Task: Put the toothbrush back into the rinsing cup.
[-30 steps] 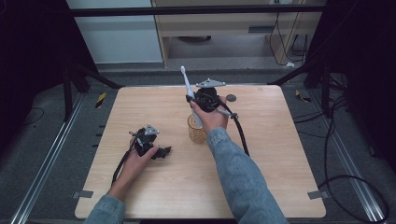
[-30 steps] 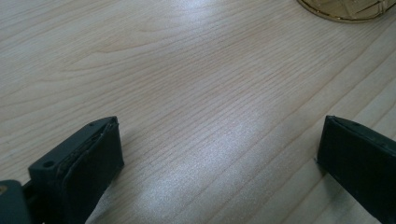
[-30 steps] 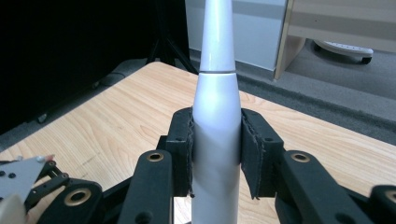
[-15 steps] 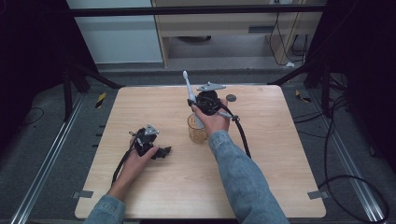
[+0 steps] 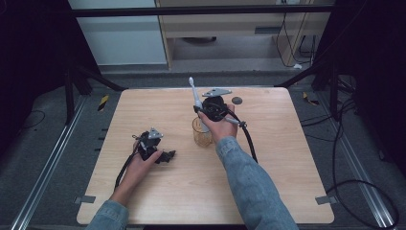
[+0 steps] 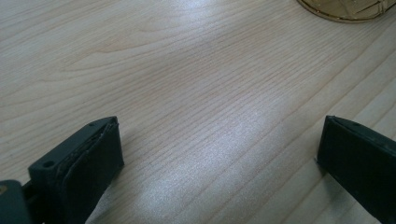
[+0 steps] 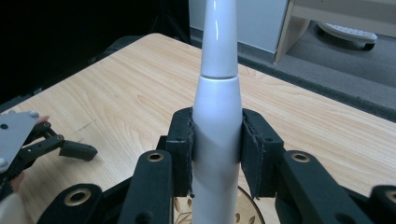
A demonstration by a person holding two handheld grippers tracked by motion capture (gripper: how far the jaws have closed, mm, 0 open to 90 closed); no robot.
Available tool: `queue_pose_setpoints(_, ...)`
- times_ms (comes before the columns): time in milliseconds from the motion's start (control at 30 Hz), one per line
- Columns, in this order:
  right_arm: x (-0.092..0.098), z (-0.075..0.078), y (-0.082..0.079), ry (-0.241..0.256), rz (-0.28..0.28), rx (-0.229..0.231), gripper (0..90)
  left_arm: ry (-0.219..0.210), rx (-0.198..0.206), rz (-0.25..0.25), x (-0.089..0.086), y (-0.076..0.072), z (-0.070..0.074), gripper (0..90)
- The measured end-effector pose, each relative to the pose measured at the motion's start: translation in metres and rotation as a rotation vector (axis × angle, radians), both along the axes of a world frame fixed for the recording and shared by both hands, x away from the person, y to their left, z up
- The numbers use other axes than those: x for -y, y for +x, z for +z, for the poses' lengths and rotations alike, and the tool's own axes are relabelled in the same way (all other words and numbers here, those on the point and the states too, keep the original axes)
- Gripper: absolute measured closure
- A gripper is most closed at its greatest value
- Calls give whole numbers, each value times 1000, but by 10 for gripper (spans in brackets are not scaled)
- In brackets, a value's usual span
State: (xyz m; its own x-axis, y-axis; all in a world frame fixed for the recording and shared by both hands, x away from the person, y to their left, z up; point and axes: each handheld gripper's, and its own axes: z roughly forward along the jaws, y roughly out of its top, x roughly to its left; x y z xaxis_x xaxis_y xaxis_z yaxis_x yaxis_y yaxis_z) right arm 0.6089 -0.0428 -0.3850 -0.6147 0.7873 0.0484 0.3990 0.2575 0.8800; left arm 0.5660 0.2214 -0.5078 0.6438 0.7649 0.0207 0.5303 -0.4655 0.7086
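Observation:
My right gripper (image 5: 201, 111) is shut on a white electric toothbrush (image 5: 193, 94), held nearly upright with the brush head up. In the right gripper view the jaws (image 7: 217, 135) clamp the toothbrush handle (image 7: 217, 116) on both sides. Its lower end dips into an amber glass cup (image 5: 201, 136), whose patterned rim (image 7: 245, 215) shows right below the jaws. My left gripper (image 5: 168, 156) rests low on the table, left of the cup. It stands open (image 6: 219, 158) with bare wood between its fingers, and the cup's base (image 6: 345, 8) lies ahead of it.
The wooden table (image 5: 287, 158) carries a small dark round disc (image 5: 236, 100) near its far edge, right of my right gripper. A black cable (image 5: 249, 141) trails from the right gripper along the sleeve. Dark floor and rails surround the table.
My right gripper has come down a little with the toothbrush, so its lower end sits deeper in the cup. The left gripper has stayed put.

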Motion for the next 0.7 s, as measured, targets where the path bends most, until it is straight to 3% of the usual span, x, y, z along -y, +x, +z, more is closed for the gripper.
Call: queue_pose_setpoints(700, -2, -6, -4, -60, 30, -12, 667, 0, 0, 0, 0, 0, 0, 0)
